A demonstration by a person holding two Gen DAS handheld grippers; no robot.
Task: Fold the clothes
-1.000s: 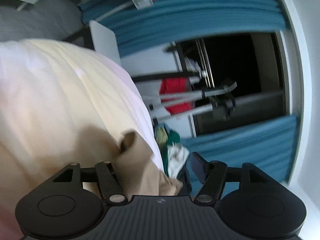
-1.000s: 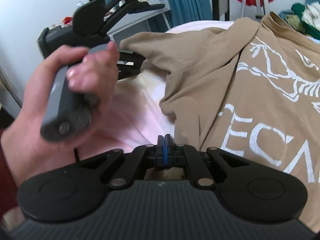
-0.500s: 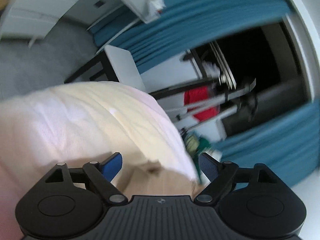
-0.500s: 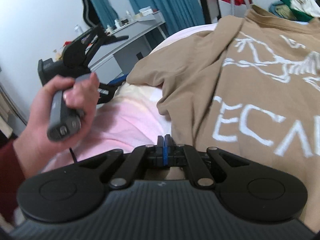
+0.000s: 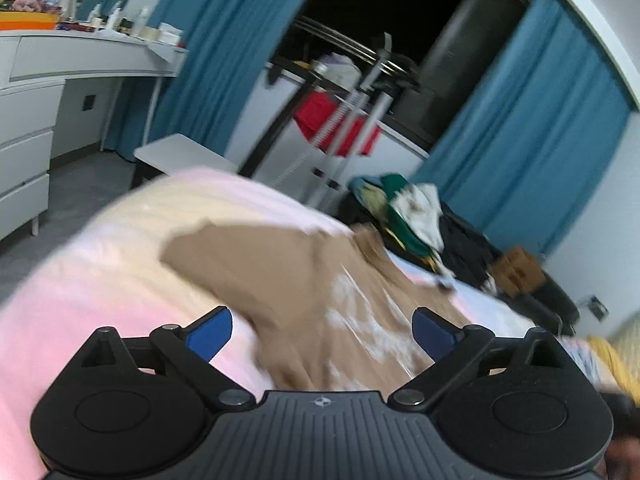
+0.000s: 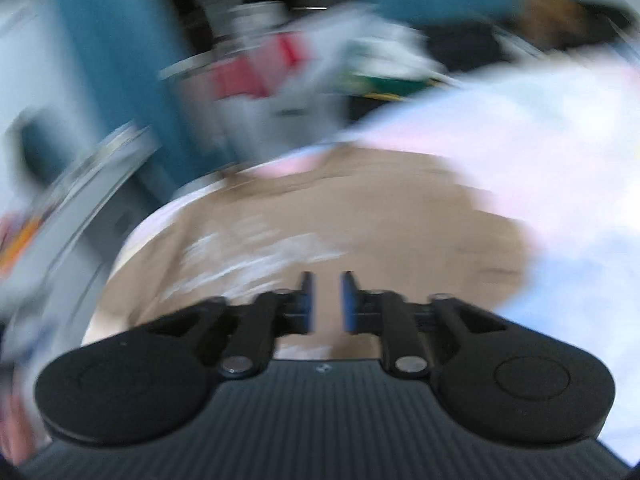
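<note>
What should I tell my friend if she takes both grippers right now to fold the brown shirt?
Left hand-held gripper: open wide, holding nothing, above the brown T-shirt.
Right hand-held gripper: slightly open, holding nothing, above the same shirt; this view is blurred.
The shirt lies on the pink blanket, its white print facing up.
Done: no fold visible.
Left: grip the shirt, fold it.

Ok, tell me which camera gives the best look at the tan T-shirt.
The left wrist view. There the tan T-shirt lies spread on the pink bedding, sleeve and white print visible, only mildly blurred. The right wrist view shows the shirt too, but heavy motion blur smears its outline and print.
</note>
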